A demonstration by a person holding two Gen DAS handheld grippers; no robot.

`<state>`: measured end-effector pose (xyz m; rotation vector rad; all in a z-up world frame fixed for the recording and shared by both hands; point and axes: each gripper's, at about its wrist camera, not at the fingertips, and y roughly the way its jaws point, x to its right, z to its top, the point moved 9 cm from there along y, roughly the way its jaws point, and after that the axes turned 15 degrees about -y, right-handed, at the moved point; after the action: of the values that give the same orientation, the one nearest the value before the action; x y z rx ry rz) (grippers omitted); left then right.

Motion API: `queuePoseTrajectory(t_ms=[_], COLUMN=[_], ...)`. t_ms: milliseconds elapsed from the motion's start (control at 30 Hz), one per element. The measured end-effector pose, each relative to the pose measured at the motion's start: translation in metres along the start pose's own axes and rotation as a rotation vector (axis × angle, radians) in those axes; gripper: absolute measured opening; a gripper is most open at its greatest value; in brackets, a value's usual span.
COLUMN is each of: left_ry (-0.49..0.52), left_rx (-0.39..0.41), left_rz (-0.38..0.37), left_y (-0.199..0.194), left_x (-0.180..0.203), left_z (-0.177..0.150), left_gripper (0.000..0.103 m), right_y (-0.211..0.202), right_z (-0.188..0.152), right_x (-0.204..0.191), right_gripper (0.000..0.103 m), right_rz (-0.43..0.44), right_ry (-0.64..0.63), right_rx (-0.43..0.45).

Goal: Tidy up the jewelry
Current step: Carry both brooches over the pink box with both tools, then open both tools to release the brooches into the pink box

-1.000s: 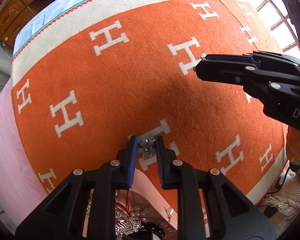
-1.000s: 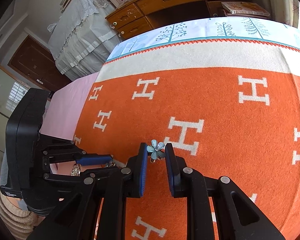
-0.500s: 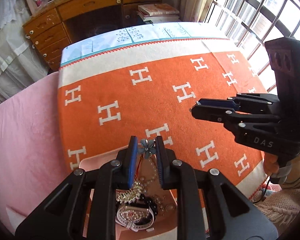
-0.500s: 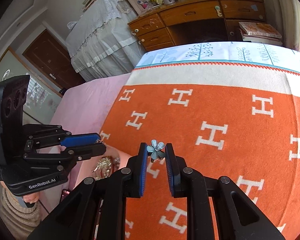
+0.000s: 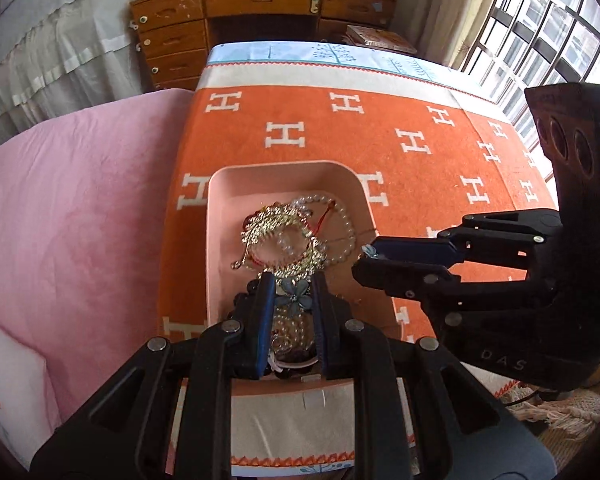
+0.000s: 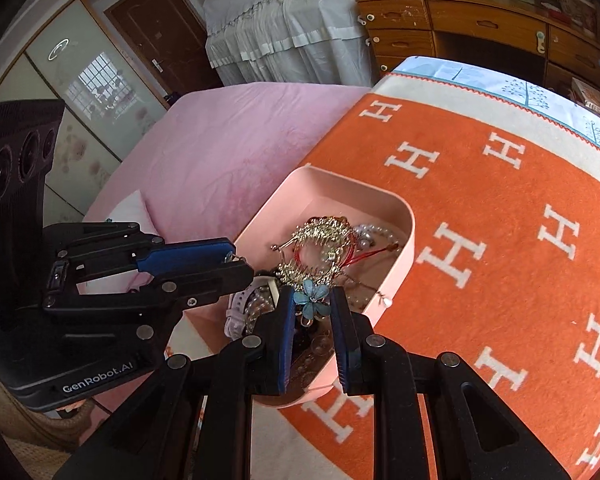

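Observation:
A pink tray point(image 5: 216, 240) point(image 6: 404, 248) on the orange H-patterned blanket holds a gold ornament point(image 5: 278, 232) point(image 6: 320, 236), pearl strands point(image 5: 346, 224) and a watch point(image 6: 240, 308). My left gripper point(image 5: 290, 294) is shut on a blue flower earring point(image 5: 294, 298) above the tray's near end. My right gripper point(image 6: 310, 302) is shut on a matching blue flower earring point(image 6: 312, 300), also above the tray. The right gripper shows in the left wrist view point(image 5: 364, 260), and the left gripper in the right wrist view point(image 6: 240, 258).
The orange blanket point(image 5: 380, 148) point(image 6: 520, 240) lies over a bed with a pink sheet point(image 5: 72, 220) to the left. A wooden desk point(image 5: 260, 4) stands beyond the bed's far end. Windows point(image 5: 540, 20) are at the right.
Both grippers have pulled back and tilted down over the pink tray, each still holding its flower earring. The tray and its jewelry have come fully into view.

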<state>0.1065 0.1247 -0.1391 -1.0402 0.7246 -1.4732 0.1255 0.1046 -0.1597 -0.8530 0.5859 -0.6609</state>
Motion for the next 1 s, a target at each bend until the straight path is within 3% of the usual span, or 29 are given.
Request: queuePoseTrajectory(t_ms=[200, 267, 567, 667, 900, 1000], left_ry=[-0.052, -0.071, -0.139, -0.156, -0.120, -0.111], left_rx=[0.004, 0.010, 0.097, 0.115, 0.156, 0.170], left_rz=[0.002, 0.003, 0.009, 0.016, 0.029, 0.033], left_y=[0.012, 0.014, 0.001, -0.004, -0.016, -0.019], left_x=[-0.009, -0.010, -0.018, -0.019, -0.010, -0.004], left_z=[-0.016, -0.018, -0.015, -0.017, -0.022, -0.025], left_gripper=[0.017, 0.029, 0.058, 0.062, 0.065, 0.069], right_y=[0.010, 0.010, -0.014, -0.025, -0.039, -0.044], right_z=[-0.011, -0.014, -0.016, -0.021, -0.046, -0.056], right_x=[-0.002, -0.002, -0.001, 0.000, 0.004, 0.008], right_gripper=[0.020, 0.024, 0.028, 0.036, 0.037, 0.043], right_rz=[-0.063, -0.064, -0.136, -0.172, -0.200, -0.210], right_ry=[0.006, 0.020, 0.032, 0.050, 0.102, 0.138], right_rx=[-0.023, -0.019, 0.049, 0.071, 0.069, 0.076])
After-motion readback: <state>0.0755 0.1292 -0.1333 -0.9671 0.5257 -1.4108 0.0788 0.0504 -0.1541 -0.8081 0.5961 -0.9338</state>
